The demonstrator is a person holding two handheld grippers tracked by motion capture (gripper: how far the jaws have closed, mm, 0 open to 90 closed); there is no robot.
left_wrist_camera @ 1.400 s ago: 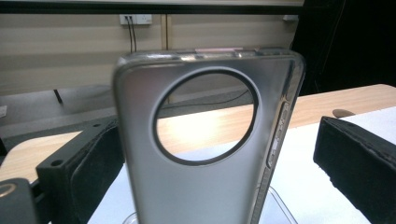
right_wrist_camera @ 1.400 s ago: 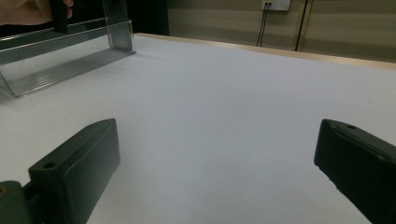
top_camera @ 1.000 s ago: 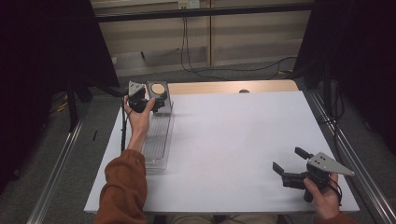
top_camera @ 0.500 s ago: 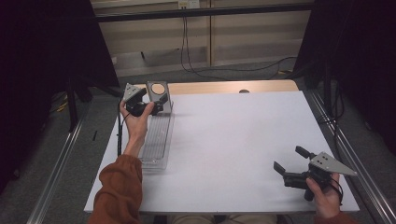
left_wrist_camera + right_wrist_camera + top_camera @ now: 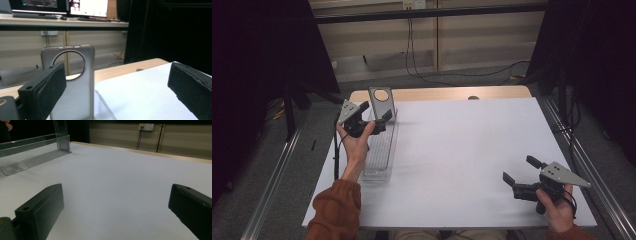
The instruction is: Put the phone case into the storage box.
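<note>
Currently catalogued: one clear tray (image 5: 379,155), long and narrow, lying along the left edge of the surface (image 5: 462,150); at its far end, near the far-left corner, stands one upright metal plate (image 5: 381,102) with a round hole, seen close in the left gripper view (image 5: 75,95).

Left gripper (image 5: 379,121): held above the tray's far end, just in front of the plate. Jaws spread wide, holding nothing; in its own view the plate stands beyond the left jaw, apart from both pads as far as can be told.

Right gripper (image 5: 522,172): held low near the near-right corner, well apart from the tray. Jaws wide open, empty, with bare white surface between them (image 5: 112,202).

Step in hand, as judged: bringing the left gripper to the plate for a grasp. To do it well, centre the plate between the jaws first, since it now sits off to one side, keep the pads square to its flat faces, and close below the hole where the metal is solid. A skewed closing could tip the plate or shift the tray.
</note>
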